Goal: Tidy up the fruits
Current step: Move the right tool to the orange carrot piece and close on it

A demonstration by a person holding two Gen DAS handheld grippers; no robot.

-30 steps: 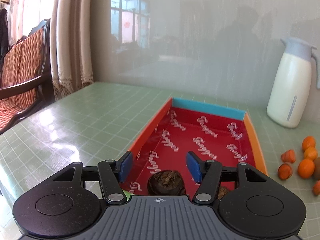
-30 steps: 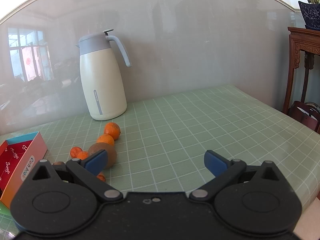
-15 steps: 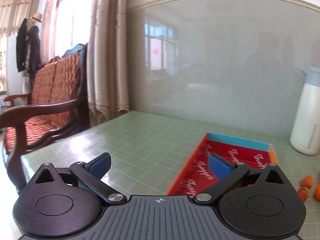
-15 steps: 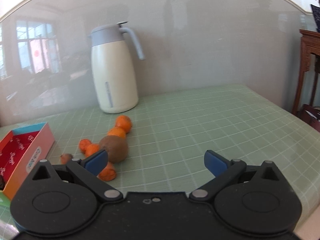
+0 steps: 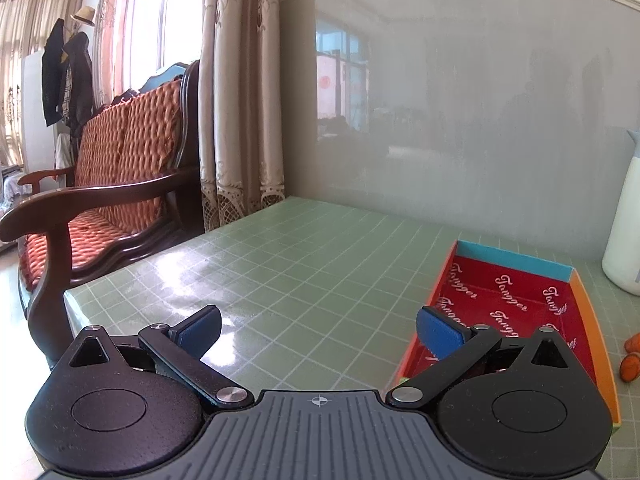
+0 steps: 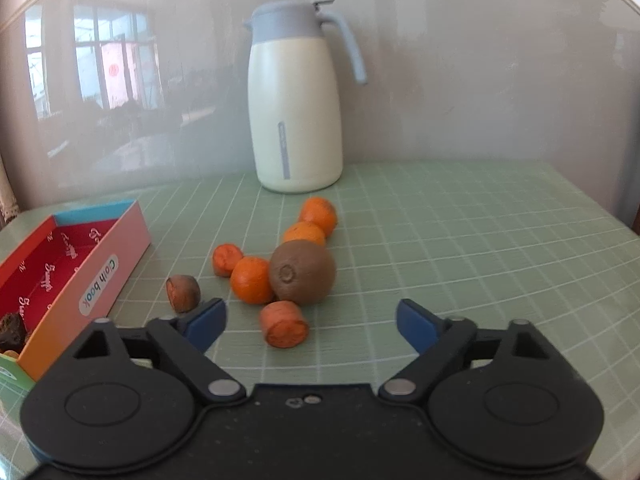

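Table's got a pale green cloth w/ a white grid (image 5: 304, 264), glossy enough that window glare sits on its left part, and it butts up against a shiny grey wall panel (image 5: 460, 120) that mirrors a window. Off the table's left edge there's a dark wood armchair w/ orange-red woven cushions (image 5: 116, 168), beige lace curtains (image 5: 236, 100) behind it, and coats + a straw hat hung further back. Left gripper (image 5: 318, 330) is spread wide w/ nothing between the blue pads, hanging over bare cloth just left of the shallow red-lined cardboard box (image 5: 584, 300). Right gripper (image 6: 311, 322) has just been closing a bit but its jaws are apart, not on anything. Fruit pile sits right in front of it: a brown fuzzy kiwi (image 6: 302, 272) touching small orange mandarins (image 6: 252, 280), plus an orange stubby piece (image 6: 284, 324) nearest the pads. Cream thermos jug w/ grey-blue lid (image 6: 296, 100) stands upright by the wall behind the pile. Box is left of the fruit, w/ some dark lumps in its near end.
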